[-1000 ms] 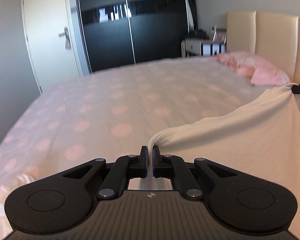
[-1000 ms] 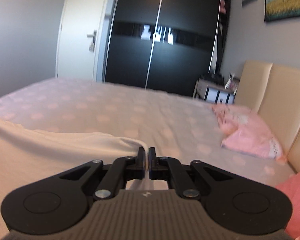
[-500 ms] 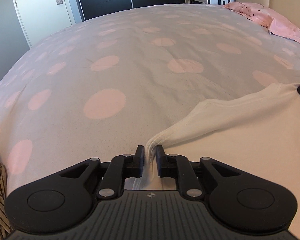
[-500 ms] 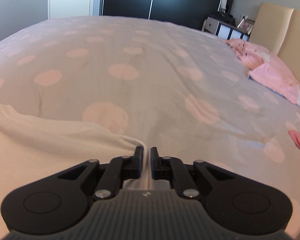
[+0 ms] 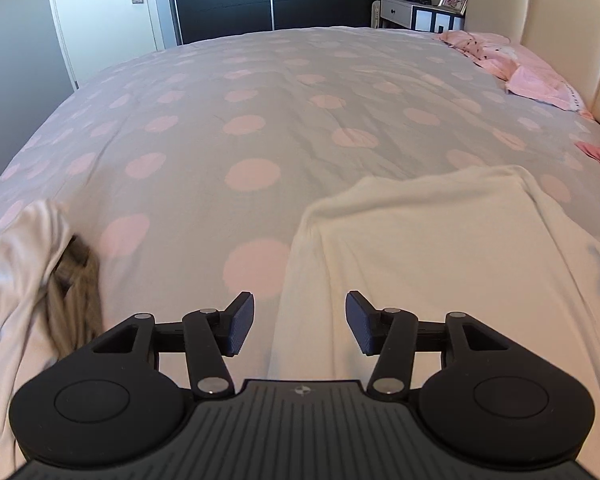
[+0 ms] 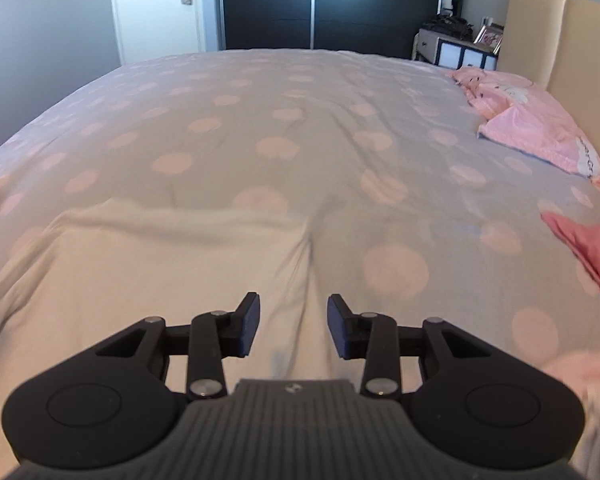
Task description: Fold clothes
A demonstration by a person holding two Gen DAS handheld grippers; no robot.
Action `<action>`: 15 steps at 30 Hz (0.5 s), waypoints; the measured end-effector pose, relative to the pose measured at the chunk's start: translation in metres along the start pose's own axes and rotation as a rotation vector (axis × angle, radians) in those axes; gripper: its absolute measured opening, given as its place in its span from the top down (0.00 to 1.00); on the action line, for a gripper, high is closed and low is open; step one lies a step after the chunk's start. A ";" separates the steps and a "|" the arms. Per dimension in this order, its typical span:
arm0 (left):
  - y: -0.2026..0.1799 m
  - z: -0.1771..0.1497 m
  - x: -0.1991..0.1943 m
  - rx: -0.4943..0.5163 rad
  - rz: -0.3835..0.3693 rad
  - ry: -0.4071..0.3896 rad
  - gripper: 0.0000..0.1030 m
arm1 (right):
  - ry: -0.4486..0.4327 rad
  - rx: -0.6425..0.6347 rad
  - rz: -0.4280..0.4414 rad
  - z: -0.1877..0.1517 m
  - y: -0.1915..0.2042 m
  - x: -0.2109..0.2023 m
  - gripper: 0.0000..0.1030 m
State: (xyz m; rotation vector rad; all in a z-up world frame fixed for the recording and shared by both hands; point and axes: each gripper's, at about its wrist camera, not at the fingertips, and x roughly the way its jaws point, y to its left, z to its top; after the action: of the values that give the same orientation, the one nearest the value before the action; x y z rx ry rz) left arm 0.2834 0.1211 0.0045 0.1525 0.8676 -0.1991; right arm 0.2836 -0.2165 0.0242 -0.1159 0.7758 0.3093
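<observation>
both grippers, left gripper and right gripper, fingers apart above the cream garment; each should re-pinch the edge ahead squarely before folding.

Right tool has its fingers spread wide with nothing between them, sitting over the right edge of a cream-white cotton garment lying flat on the grey bed cover with pink dots. Pink pillow sits up by the beige headboard.

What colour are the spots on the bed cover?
Pale pink spots on the grey bed cover, clearest in the left wrist view.
</observation>
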 end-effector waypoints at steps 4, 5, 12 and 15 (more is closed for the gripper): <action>-0.012 -0.032 -0.048 0.008 -0.004 -0.013 0.52 | 0.010 -0.021 0.043 -0.042 0.019 -0.059 0.60; -0.015 -0.040 -0.059 0.007 -0.007 -0.017 0.51 | 0.011 -0.027 0.053 -0.053 0.024 -0.074 0.60; -0.036 -0.108 -0.111 -0.039 -0.024 0.007 0.46 | 0.052 -0.028 0.091 -0.152 0.066 -0.152 0.60; -0.042 -0.136 -0.117 -0.058 -0.009 0.040 0.46 | 0.090 -0.056 0.057 -0.200 0.085 -0.162 0.60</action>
State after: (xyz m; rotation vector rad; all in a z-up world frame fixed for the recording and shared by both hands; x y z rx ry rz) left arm 0.0993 0.1222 0.0053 0.0991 0.9127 -0.1800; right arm 0.0143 -0.2167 -0.0033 -0.1613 0.8613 0.3825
